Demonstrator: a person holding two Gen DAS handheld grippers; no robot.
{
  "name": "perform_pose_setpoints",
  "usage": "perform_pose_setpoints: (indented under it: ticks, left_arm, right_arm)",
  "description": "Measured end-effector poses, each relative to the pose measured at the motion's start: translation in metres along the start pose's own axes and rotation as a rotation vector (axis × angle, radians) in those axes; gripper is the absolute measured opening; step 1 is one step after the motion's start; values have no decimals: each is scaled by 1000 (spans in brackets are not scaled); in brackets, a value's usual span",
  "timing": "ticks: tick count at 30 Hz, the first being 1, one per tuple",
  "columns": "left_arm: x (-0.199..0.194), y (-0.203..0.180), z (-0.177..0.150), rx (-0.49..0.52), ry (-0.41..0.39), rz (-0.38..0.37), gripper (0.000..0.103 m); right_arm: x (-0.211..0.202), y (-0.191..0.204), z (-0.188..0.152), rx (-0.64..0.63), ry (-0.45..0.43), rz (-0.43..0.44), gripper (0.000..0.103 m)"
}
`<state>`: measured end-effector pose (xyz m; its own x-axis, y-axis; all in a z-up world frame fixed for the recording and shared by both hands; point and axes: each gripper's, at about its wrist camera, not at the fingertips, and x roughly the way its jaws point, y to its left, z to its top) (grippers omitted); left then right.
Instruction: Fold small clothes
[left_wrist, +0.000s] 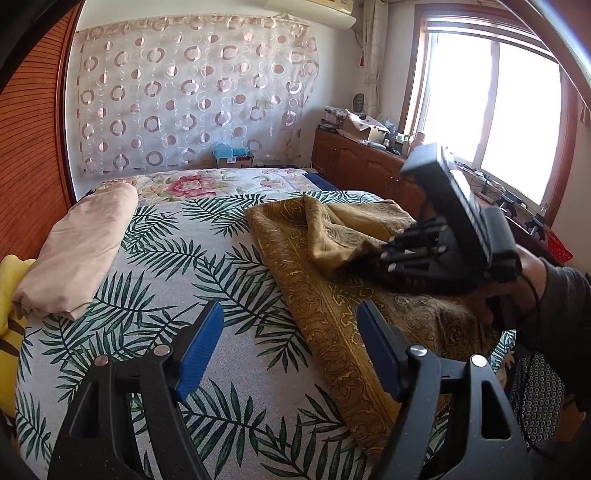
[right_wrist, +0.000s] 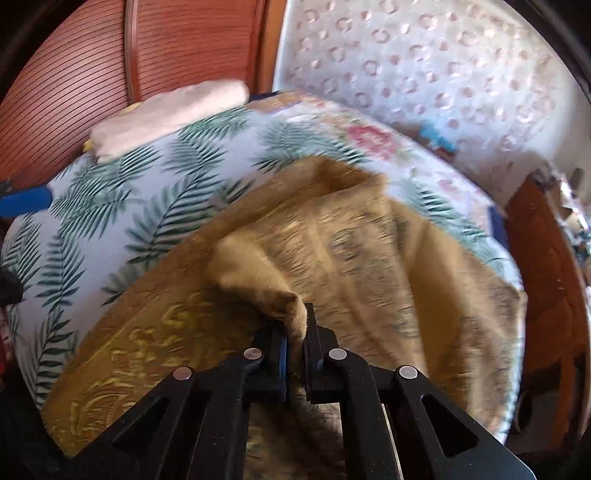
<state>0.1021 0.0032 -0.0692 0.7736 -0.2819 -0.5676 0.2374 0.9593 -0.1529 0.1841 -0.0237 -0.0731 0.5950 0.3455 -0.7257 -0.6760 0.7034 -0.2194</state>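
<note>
A gold cloth with an ornate woven border (left_wrist: 332, 295) lies rumpled on the bed, its far part folded over on itself. My right gripper (left_wrist: 384, 254) comes in from the right, held by a hand in a dark sleeve. In the right wrist view, the right gripper (right_wrist: 295, 325) is shut on a pinched-up fold of the gold cloth (right_wrist: 351, 240). My left gripper (left_wrist: 290, 314) hovers open over the bed by the cloth's left edge, and nothing sits between its blue pads.
The bed carries a palm-leaf sheet (left_wrist: 177, 258). A folded beige cloth (left_wrist: 77, 251) lies on its left side, with something yellow (left_wrist: 11, 295) beside it. A wooden wardrobe stands at the left. A cluttered wooden cabinet (left_wrist: 362, 162) runs under the window on the right.
</note>
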Motion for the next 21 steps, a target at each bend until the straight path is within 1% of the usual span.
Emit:
perform_pose_setpoints:
  ticks: [1,3,6,8,10,11,13,17,18,19,21]
  left_arm:
    - [0,-1,0,1,1,1,75]
    - [1,-1,-1,-2,3,-1,75]
    - [3,-1,-2,-5,7,-4,75]
    - [5,-3,-3,-3,8,-9,75]
    - [7,-5,-4,-2,14,-13,75]
    - [8,-6,-4,-2,16,-16,75]
    - [9,-9,-5,4,18,-21,75]
    - [11,-11,-9,8,30,-20,75]
    - [11,-11,-9,6,31,-19,75]
    - [11,-12,-10,6,32,-19,75]
    - [11,-11,-10,4,33,-19,75]
  right_arm:
    - [-6,-7,3,14,-25,-8,6]
    - [-20,-27,9,50,-80,-54,6]
    - [-31,-66,16,111,-113,-120,6]
    - [-31,-94,19,155,-112,-166,6]
    - [-23,-120,22,203,-88,-200,6]
    - [-17,-133,22,232,-68,-205,6]
    - [0,-154,20,287,-15,-183,6]
    - [21,-173,15,364,23,-246,6]
    - [21,-177,13,391,15,-279,6]
    - [17,-180,14,412,-3,-297,12]
    - [10,-177,14,447,-57,-282,13]
